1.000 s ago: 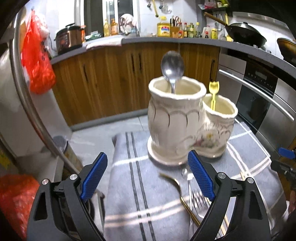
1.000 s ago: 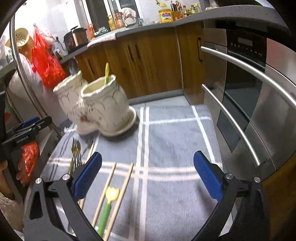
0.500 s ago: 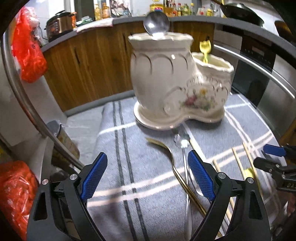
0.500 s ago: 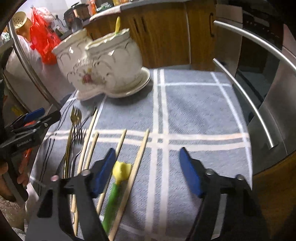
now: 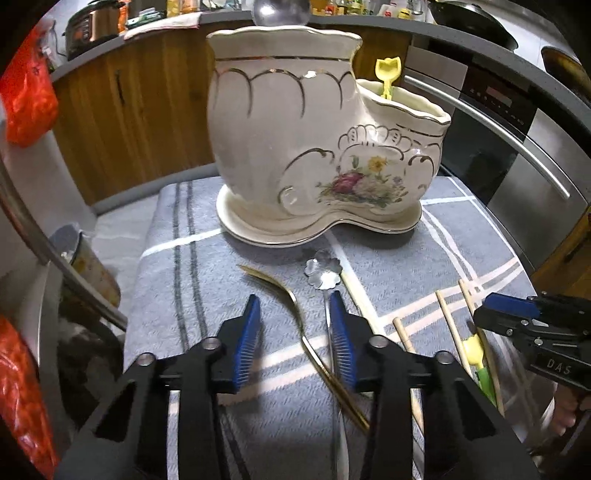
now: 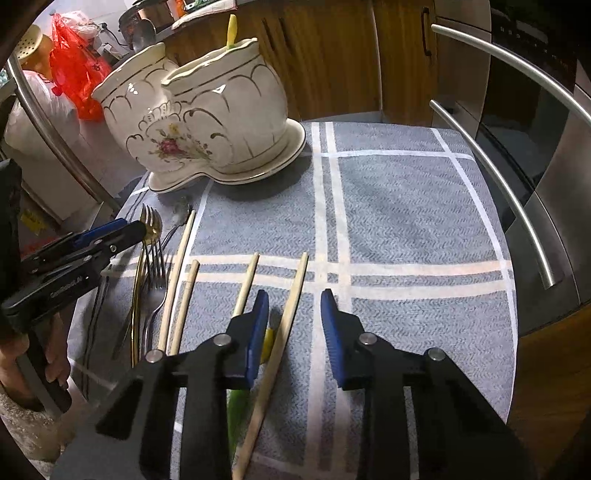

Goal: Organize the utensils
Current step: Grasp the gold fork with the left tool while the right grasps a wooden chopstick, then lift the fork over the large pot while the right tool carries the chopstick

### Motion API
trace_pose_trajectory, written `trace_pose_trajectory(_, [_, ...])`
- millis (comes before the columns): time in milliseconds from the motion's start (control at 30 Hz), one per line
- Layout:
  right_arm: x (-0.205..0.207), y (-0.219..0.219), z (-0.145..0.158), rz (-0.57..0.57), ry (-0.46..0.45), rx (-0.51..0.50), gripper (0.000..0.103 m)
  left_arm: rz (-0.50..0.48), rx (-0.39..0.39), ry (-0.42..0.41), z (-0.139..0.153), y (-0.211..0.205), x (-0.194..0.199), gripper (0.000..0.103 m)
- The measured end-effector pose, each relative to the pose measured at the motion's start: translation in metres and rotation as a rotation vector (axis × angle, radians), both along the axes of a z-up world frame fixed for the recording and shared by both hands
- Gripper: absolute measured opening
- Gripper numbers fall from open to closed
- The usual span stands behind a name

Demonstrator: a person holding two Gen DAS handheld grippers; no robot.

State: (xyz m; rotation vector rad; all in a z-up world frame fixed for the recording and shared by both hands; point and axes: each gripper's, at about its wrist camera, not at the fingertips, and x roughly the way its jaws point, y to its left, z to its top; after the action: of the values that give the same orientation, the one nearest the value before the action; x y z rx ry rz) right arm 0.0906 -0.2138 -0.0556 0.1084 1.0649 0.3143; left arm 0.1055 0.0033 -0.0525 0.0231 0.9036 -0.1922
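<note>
A cream boot-shaped ceramic holder (image 5: 295, 147) (image 6: 207, 122) stands on the grey cloth, with a spoon (image 5: 280, 11) in its tall part and a yellow tulip-ended utensil (image 5: 387, 75) in its low part. My left gripper (image 5: 295, 328) hangs low over the cloth. Its jaws are closing, with the gold fork (image 5: 291, 295) lying between them untouched and a silver flower-ended utensil (image 5: 322, 273) along the right pad. My right gripper (image 6: 295, 317) is closing too, with one chopstick (image 6: 291, 306) between its pads, not pinched. A yellow-green utensil (image 6: 267, 339) lies by its left pad.
Several more chopsticks (image 6: 181, 273) and a silver fork (image 6: 159, 269) lie on the striped cloth (image 6: 406, 221). Oven fronts with steel bar handles (image 6: 517, 206) border the right side. Wooden cabinets stand behind, and a red bag (image 5: 26, 99) hangs at the left.
Both grippers came down towards the cloth and tipped further downward, and both pairs of jaws narrowed. The left now straddles the gold fork, the right a chopstick.
</note>
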Motion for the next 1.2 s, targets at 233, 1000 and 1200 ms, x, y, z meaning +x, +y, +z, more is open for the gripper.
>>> trace_pose_trajectory(233, [0.004, 0.007, -0.001, 0.001, -0.006, -0.045, 0.025, -0.003, -0.001, 0.023, -0.006, -0.004, 0.011, 0.024])
trace_pose_trajectory(1000, [-0.007, -0.014, 0.031, -0.029, -0.193, 0.091, 0.006, 0.000, -0.110, -0.055, 0.022, 0.020, -0.003, 0.004])
trace_pose_trajectory(1200, [-0.009, -0.023, 0.057, -0.049, -0.288, 0.134, 0.006, 0.005, -0.127, -0.135, 0.054, 0.028, -0.015, 0.004])
